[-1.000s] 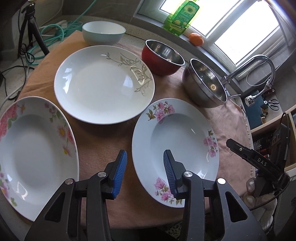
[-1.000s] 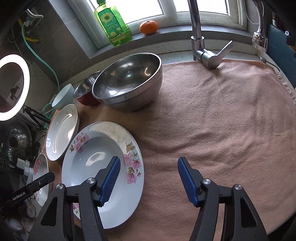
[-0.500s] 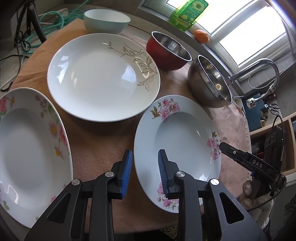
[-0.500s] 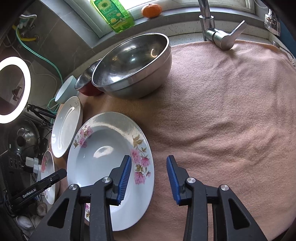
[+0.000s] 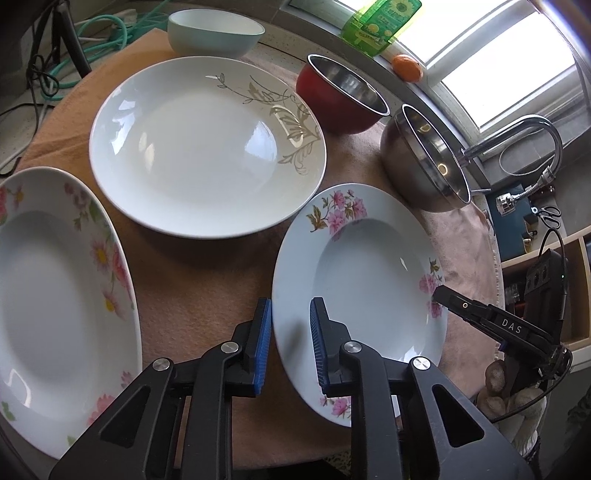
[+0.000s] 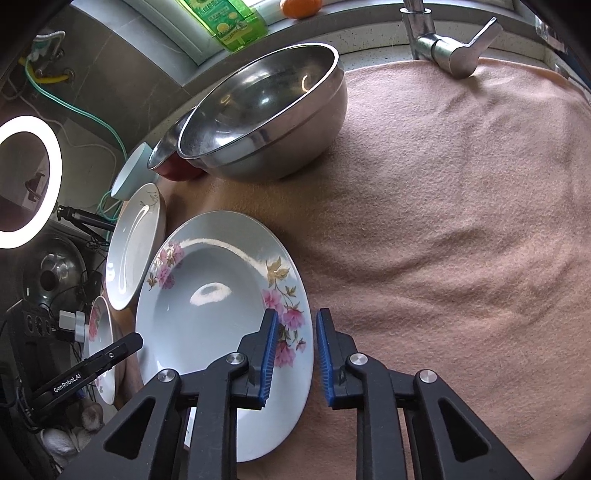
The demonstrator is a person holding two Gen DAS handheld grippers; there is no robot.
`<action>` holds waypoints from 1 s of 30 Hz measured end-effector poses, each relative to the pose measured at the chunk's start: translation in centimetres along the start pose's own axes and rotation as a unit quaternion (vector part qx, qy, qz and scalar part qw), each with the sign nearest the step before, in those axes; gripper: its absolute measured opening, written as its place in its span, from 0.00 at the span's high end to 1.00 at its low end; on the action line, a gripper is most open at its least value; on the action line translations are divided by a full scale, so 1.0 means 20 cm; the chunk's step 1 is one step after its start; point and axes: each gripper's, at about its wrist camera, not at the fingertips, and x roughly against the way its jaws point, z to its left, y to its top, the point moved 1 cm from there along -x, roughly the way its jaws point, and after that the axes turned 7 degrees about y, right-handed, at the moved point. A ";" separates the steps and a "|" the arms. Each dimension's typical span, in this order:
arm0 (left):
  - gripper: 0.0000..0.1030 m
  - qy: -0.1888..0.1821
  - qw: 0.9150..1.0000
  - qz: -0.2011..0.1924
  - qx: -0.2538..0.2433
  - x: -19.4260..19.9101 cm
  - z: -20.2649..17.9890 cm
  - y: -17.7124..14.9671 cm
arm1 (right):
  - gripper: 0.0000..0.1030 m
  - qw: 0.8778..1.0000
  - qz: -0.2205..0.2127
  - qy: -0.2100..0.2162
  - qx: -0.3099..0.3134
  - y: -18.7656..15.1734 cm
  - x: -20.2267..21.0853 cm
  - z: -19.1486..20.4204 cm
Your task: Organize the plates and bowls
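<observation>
A pale blue plate with pink flowers lies on the pink cloth. My left gripper straddles its near-left rim, jaws narrowed but with a gap. My right gripper straddles the same plate at its right rim, jaws likewise narrowed. A white plate with gold leaves and another pink-flowered plate lie to the left. A red bowl, a steel bowl and a pale green bowl stand behind.
A tap stands at the back of the cloth. A green soap bottle and an orange sit on the sill. A ring light and cables are off the left edge.
Both grippers moved in onto the blue flowered plate's rims, and both pairs of jaws narrowed from wide open to a small gap.
</observation>
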 end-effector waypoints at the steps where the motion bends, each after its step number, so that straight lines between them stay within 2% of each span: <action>1: 0.82 0.000 1.000 0.000 0.000 0.00 0.00 0.00 | 0.83 1.000 0.000 -0.001 0.001 0.00 0.00 0.00; 30: 0.82 -0.002 1.000 0.005 -0.004 0.03 0.00 -0.06 | 0.83 1.000 0.005 -0.012 0.003 -0.06 0.03 0.02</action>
